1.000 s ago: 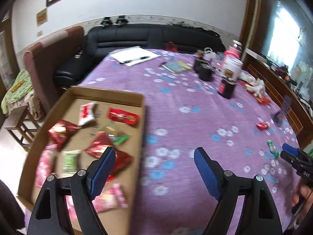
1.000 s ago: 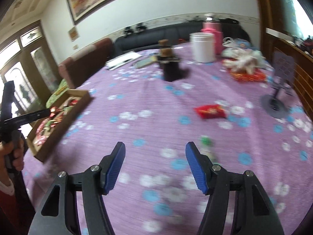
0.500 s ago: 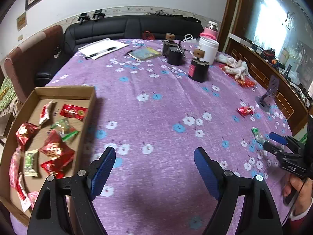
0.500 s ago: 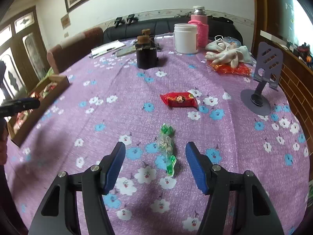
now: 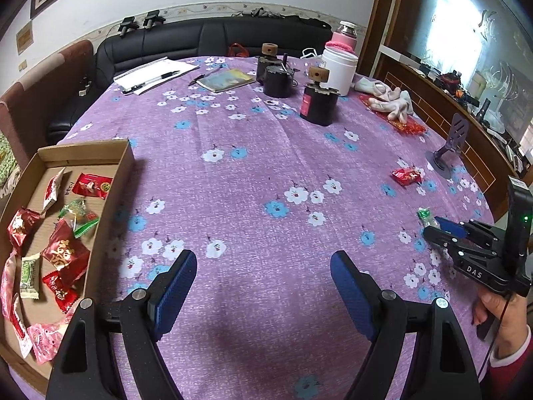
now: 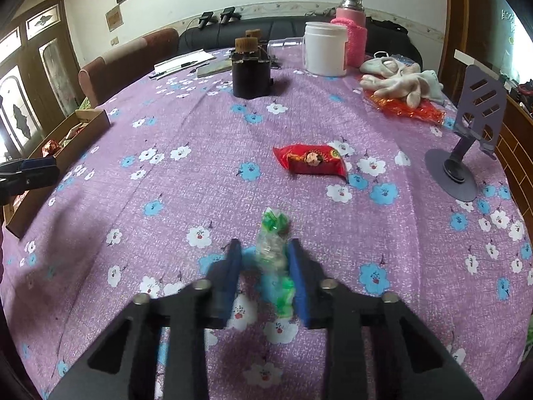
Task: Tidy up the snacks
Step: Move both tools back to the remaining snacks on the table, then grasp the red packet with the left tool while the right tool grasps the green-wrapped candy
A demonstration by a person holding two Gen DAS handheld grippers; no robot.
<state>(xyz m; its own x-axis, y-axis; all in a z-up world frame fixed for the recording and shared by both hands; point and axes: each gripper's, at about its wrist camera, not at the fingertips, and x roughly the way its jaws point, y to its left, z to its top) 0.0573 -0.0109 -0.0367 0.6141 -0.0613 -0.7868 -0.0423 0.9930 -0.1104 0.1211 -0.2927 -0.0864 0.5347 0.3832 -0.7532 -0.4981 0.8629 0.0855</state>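
A clear and green candy (image 6: pixel 273 256) lies on the purple flowered tablecloth between the narrowed, blurred blue pads of my right gripper (image 6: pixel 265 260); a gap remains beside the left pad. A red snack packet (image 6: pixel 309 163) lies beyond it. In the left wrist view the right gripper (image 5: pixel 436 228) is at the green candy (image 5: pixel 423 215), with the red packet (image 5: pixel 405 176) farther off. My left gripper (image 5: pixel 263 283) is open and empty above the cloth. A cardboard tray (image 5: pixel 125 166) with several snack packets sits at its left.
Two dark jars with wooden knobs (image 5: pixel 318 103), a white tub (image 5: pixel 339 68), a pink flask (image 5: pixel 344 35), white gloves (image 5: pixel 389 98), a purple phone stand (image 6: pixel 466 153), a book and papers (image 5: pixel 156 75) stand at the back. A black sofa is behind the table.
My right gripper has moved forward around the green candy and its jaws have narrowed on it. My left gripper has swung right, away from the tray, and stayed open.
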